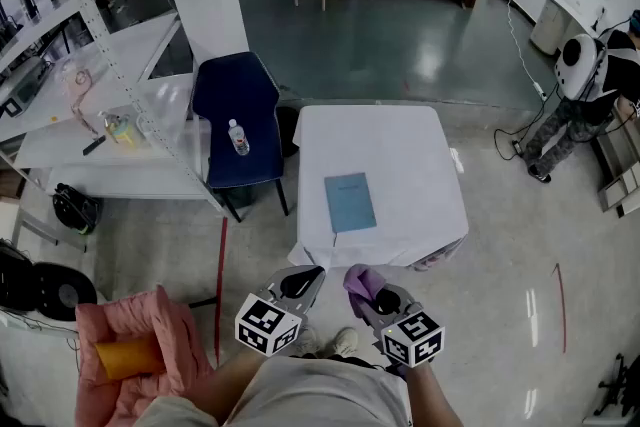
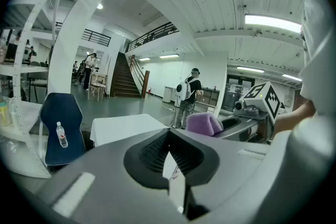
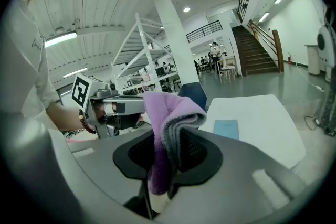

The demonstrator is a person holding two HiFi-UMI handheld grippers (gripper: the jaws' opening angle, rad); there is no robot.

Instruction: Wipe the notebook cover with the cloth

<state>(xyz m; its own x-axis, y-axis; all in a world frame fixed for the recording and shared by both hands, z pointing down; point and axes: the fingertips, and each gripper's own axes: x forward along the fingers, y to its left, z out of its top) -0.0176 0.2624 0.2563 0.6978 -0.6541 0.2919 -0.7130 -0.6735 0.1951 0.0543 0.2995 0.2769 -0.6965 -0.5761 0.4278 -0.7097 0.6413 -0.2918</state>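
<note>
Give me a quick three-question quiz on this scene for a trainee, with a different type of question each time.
1. True or false: the purple cloth is already touching the blue notebook.
2. Multiple choice: the right gripper is A) open and empty, B) shut on the cloth, C) shut on the notebook.
3. Fill in the blank: the water bottle lies on a dark blue ____.

Key:
1. False. The notebook lies alone on the white table, and the cloth is held well short of it.
2. B.
3. chair.
</note>
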